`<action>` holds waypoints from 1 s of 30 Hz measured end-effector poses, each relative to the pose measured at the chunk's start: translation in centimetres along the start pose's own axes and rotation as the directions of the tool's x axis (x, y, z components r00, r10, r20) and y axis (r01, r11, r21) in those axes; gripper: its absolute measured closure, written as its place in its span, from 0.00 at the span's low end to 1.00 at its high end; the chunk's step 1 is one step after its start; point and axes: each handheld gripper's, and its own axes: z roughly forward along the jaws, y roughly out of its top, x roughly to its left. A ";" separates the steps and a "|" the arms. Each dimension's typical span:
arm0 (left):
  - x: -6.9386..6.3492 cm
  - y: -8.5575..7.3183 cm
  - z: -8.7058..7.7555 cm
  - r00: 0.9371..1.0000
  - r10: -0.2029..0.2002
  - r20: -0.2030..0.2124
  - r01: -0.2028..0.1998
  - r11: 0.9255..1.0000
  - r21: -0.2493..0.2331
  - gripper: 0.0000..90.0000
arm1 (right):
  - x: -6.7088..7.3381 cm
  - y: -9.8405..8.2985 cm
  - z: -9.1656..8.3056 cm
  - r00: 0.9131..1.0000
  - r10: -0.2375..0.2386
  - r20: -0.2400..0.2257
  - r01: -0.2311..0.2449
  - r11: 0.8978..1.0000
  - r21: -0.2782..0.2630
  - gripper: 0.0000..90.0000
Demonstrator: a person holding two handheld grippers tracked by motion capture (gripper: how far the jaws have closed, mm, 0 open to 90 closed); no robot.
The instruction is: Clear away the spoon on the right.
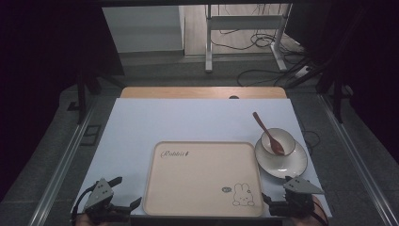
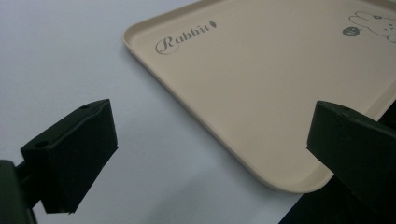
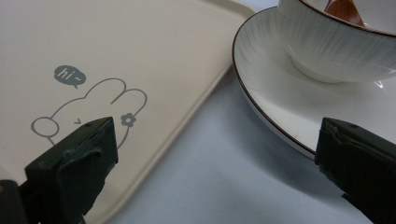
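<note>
A beige tray (image 1: 202,179) printed with a rabbit lies at the front middle of the white mat. To its right a white plate (image 1: 287,167) carries a white bowl (image 1: 284,138), and a red-brown spoon (image 1: 264,128) leans in the bowl. My left gripper (image 1: 126,191) is open at the tray's near left corner. In the left gripper view the gripper (image 2: 210,135) straddles the edge of the tray (image 2: 261,79), holding nothing. My right gripper (image 1: 277,190) is open just in front of the plate. Its view shows the tray (image 3: 116,46), plate (image 3: 266,88), bowl (image 3: 336,46) and spoon (image 3: 343,9) beyond the gripper (image 3: 217,154).
The white mat (image 1: 188,122) covers a wooden table (image 1: 202,92) and has bare room behind and left of the tray. Metal rails (image 1: 61,165) run along both sides. A desk frame (image 1: 244,33) and floor cables (image 1: 263,75) lie beyond the table.
</note>
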 end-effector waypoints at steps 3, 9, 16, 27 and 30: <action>0.0 0.0 0.0 1.000 -0.002 0.000 0.002 1.000 -0.001 0.01 | -0.1 0.0 0.0 1.000 0.006 0.005 -0.006 1.000 -0.004 0.00; 0.0 0.0 0.0 1.000 -0.001 0.000 0.001 1.000 -0.001 0.01 | -0.1 0.2 0.0 1.000 0.014 -0.013 -0.014 1.000 -0.021 0.00; 0.0 0.0 0.0 1.000 0.000 -0.002 0.000 1.000 -0.001 0.01 | -0.4 0.6 -0.2 1.000 0.012 -0.008 -0.012 0.999 -0.053 0.01; 0.0 0.0 0.0 1.000 -0.002 -0.004 0.002 1.000 0.001 0.01 | -0.9 1.3 0.0 0.998 0.047 -0.049 -0.050 0.997 -0.063 0.02; 0.0 0.0 0.0 1.000 -0.001 -0.002 0.001 1.000 0.002 0.01 | -0.9 1.4 0.1 0.998 0.045 -0.052 -0.049 0.997 -0.066 0.02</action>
